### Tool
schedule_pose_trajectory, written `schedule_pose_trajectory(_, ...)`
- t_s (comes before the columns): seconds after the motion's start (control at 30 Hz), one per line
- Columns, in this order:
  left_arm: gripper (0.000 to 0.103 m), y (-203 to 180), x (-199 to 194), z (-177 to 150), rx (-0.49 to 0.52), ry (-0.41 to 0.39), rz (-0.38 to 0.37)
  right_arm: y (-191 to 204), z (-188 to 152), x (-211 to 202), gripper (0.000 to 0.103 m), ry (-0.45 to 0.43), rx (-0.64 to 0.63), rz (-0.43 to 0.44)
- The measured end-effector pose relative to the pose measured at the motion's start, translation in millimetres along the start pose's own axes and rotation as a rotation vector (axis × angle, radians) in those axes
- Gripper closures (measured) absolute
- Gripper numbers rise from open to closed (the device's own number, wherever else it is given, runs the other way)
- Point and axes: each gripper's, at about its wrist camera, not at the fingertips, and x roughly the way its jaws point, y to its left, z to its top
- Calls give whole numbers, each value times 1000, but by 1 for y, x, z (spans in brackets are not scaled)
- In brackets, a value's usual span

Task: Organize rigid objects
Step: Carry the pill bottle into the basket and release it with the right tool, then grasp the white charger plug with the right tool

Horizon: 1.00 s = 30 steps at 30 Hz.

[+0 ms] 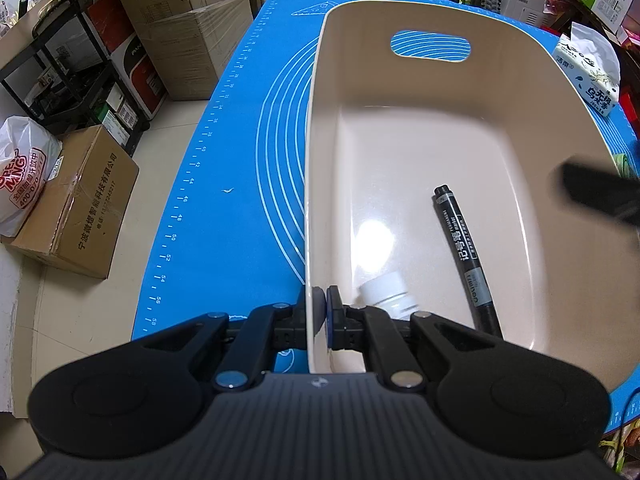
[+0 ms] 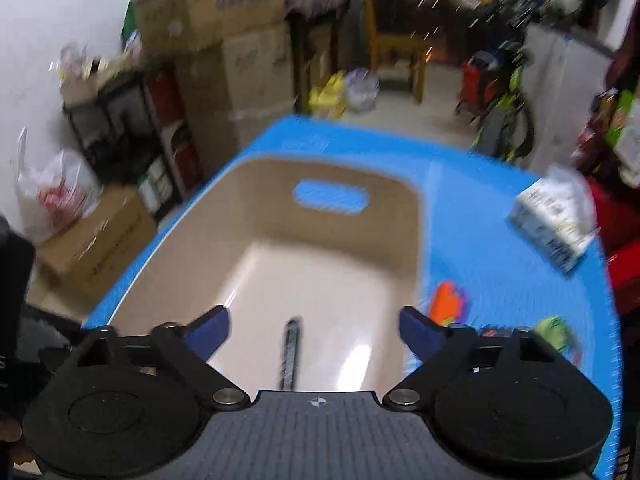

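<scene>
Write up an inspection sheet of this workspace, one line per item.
Surface: blue mat with printed rulers and arcs.
Job's things: beige bin on the mat; inside it a black marker and a white bottle. Orange toy and green item lie on the mat outside the bin, blurred.
Clutter: tissue pack at the mat's far right.
Grippers: left gripper clamped on the bin's wall; right gripper open above the bin.
Cables: nothing seen.
Surroundings: cardboard boxes, black shelf, white bag on the floor.
</scene>
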Motion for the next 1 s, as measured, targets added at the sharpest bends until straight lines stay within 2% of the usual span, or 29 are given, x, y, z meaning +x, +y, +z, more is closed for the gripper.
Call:
schedule_pose_trajectory(0.2, 95, 0, 0, 0, 0, 0, 0, -46, -2, -30, 2, -95, -1, -95)
schedule_pose_trajectory(0.37, 95, 0, 0, 0, -1, 0, 0, -84, -25, -21, 2, -42, -51, -154)
schedule_pose_trajectory(0.5, 95, 0, 0, 0, -1, 0, 0, -102, -49, -1, 4, 50, -121, -116)
schedule_pose_trajectory(0.63, 95, 0, 0, 0, 0, 0, 0, -108, -71, 18, 8, 125, -248, -28)
schedule_pose_trajectory(0.77, 95, 1, -2, -1, 2, -2, 2, -100, -82, 33, 12, 163, -370, 53)
schedule_pose_trajectory(1.0, 95, 1, -2, -1, 3, -2, 5, -80, -92, 59, 23, 248, -572, 101)
